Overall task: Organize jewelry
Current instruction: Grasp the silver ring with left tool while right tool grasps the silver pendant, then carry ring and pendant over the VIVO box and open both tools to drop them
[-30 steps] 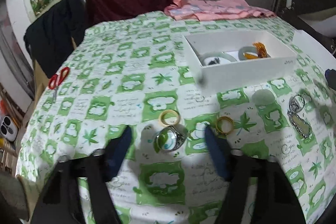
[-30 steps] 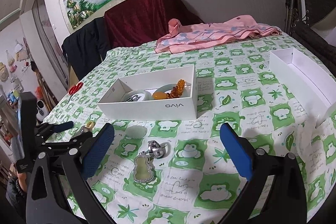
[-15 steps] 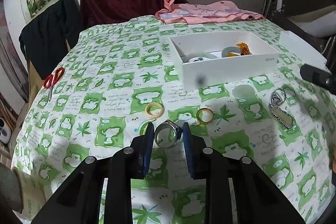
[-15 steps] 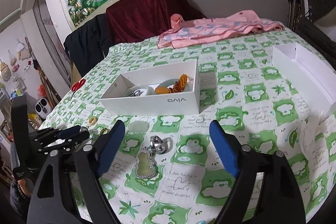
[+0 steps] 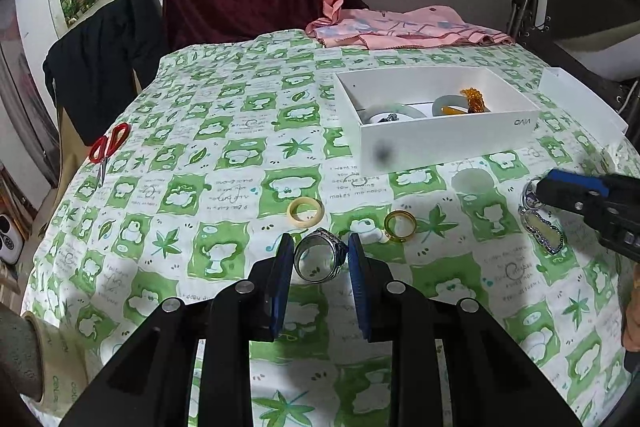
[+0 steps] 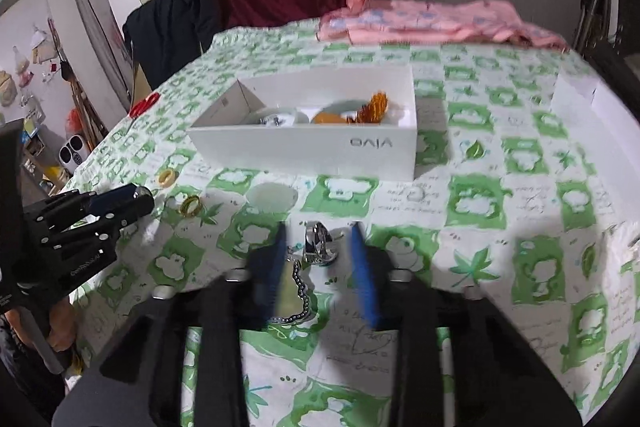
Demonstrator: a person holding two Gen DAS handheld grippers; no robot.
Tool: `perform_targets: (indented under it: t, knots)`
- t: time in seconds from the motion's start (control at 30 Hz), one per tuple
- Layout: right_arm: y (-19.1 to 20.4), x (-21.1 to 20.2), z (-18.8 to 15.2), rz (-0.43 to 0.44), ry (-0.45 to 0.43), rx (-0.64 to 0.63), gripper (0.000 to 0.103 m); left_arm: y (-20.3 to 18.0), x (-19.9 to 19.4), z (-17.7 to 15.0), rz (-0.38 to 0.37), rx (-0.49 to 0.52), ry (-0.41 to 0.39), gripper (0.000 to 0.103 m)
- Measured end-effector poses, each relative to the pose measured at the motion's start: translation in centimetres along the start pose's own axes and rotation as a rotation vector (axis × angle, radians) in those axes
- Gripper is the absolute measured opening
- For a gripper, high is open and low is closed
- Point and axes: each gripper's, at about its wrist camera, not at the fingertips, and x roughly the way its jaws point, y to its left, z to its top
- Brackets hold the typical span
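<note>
My left gripper (image 5: pixel 320 263) is shut on a silver ring (image 5: pixel 320 259) and holds it just above the tablecloth. A cream ring (image 5: pixel 306 212) and a gold ring (image 5: pixel 400 225) lie just beyond it. My right gripper (image 6: pixel 320 259) has its jaws narrowed around a silver clasp (image 6: pixel 318 241) joined to a jade pendant (image 6: pixel 294 297); motion blur hides any contact. The pendant also shows in the left wrist view (image 5: pixel 544 233). A white box (image 5: pixel 440 143) holds bangles and amber beads (image 5: pixel 474 99).
Red scissors (image 5: pixel 108 147) lie at the table's left edge. A pink cloth (image 5: pixel 400 31) lies at the far edge. A second white box (image 5: pixel 580 99) stands at the right. A pale jade disc (image 6: pixel 272 195) lies in front of the main box.
My left gripper closed on the silver ring and lifted it slightly. My right gripper moved down to the clasp and pendant and its jaws narrowed from wide open.
</note>
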Motion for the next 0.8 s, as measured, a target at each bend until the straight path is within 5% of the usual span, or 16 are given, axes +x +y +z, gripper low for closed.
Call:
perform_targets:
  t: [0.5,0.8]
  knots:
    - [-1.6,-3.0,0.6,0.083,-0.133,0.093,0.008,-0.1,-0.3,0.8,0.008,-0.037,0.002,0.028]
    - [-2.2,-6.5,4.5,0.111,-0.253,0.134,0.008,-2.1,-2.1,6.3,-0.013,-0.021,-0.08,0.028]
